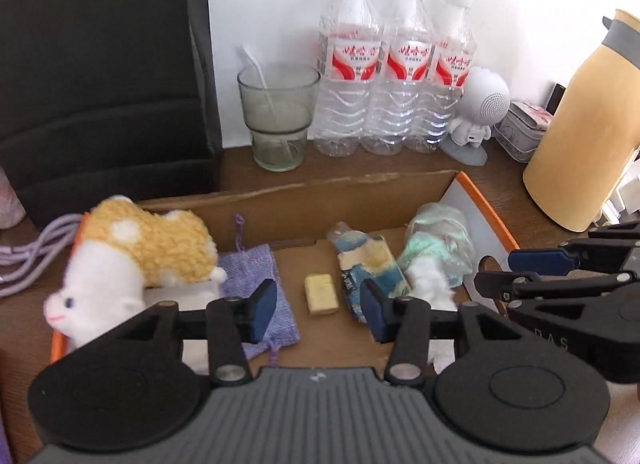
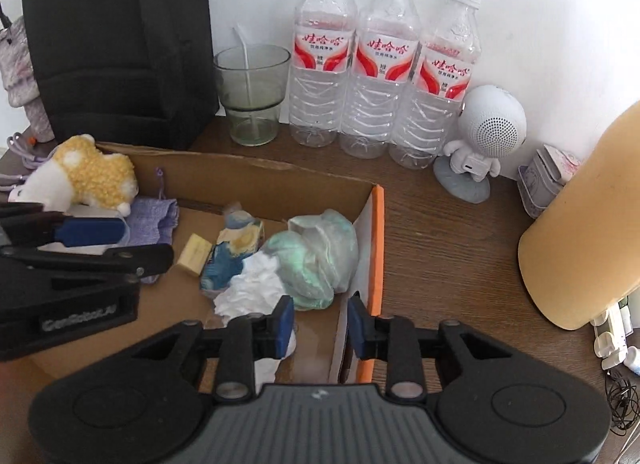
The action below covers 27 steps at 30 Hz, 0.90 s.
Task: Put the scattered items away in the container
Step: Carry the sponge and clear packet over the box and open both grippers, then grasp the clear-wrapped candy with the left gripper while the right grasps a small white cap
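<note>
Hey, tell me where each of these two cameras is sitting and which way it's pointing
Left wrist: on the left gripper, angled down into the cardboard box; right gripper at its right edge.
Right wrist: on the right gripper, angled down over the box's orange-edged right wall; left gripper at its left edge.
Shared: the box, plush toy, three water bottles.

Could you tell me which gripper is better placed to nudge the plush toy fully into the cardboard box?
Probably left. The plush toy perches on the cardboard box edge beside the open left gripper; the right gripper hangs at the far orange side.
</note>
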### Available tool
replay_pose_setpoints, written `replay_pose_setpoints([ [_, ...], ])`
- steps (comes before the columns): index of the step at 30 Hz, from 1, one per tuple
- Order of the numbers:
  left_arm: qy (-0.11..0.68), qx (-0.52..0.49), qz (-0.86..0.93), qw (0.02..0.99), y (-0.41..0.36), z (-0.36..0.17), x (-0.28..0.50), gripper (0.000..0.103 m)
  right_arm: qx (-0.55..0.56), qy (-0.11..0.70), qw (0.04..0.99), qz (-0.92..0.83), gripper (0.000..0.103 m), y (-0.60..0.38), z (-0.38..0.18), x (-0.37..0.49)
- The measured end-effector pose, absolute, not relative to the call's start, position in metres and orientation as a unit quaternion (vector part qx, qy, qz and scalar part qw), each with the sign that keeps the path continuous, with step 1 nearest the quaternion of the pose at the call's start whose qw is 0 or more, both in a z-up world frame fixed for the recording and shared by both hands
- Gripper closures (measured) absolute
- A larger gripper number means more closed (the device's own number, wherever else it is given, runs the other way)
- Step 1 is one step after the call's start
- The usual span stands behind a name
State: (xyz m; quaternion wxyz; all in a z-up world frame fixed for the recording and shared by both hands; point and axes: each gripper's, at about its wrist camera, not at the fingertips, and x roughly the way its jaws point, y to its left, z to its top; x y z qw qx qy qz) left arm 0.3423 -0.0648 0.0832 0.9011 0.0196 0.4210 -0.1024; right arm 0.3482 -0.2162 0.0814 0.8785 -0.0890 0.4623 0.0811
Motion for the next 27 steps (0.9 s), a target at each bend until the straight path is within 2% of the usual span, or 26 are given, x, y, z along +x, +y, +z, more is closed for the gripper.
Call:
replay_pose_setpoints([
  [3,0.422,0.020,-0.089,0.902,-0.055,0.099,0.336,0.049,-0.066,0.454,0.884,0.093,0.067,-0.217,0.096,0.343],
  [5,0.430,0.024,-0.079,0.899,-0.049,0.108,0.331,0.045,-0.045,0.453,0.884,0.104,0.053,-0.218,0.106,0.338],
  [9,0.434,0.039,-0.066,0.898,-0.038,0.123,0.310,0.027,0.004,0.475,0.871,0.130,0.048,-0.221,0.119,0.326],
  [12,0.420,0.043,-0.055,0.905,-0.030,0.132,0.287,0.020,0.018,0.488,0.861,0.141,0.045,-0.219,0.124,0.312],
  [16,0.375,0.050,-0.037,0.925,-0.026,0.139,0.247,0.003,0.010,0.458,0.879,0.135,0.039,-0.211,0.131,0.280],
  [20,0.286,0.055,-0.022,0.956,-0.025,0.146,0.204,0.000,-0.005,0.393,0.906,0.156,0.031,-0.203,0.137,0.241],
  [23,0.202,0.042,-0.021,0.978,-0.019,0.143,0.168,0.000,-0.019,0.310,0.938,0.151,0.028,-0.198,0.137,0.210],
  [27,0.163,0.015,-0.027,0.986,-0.011,0.133,0.139,0.000,-0.014,0.217,0.964,0.154,0.022,-0.197,0.128,0.177],
])
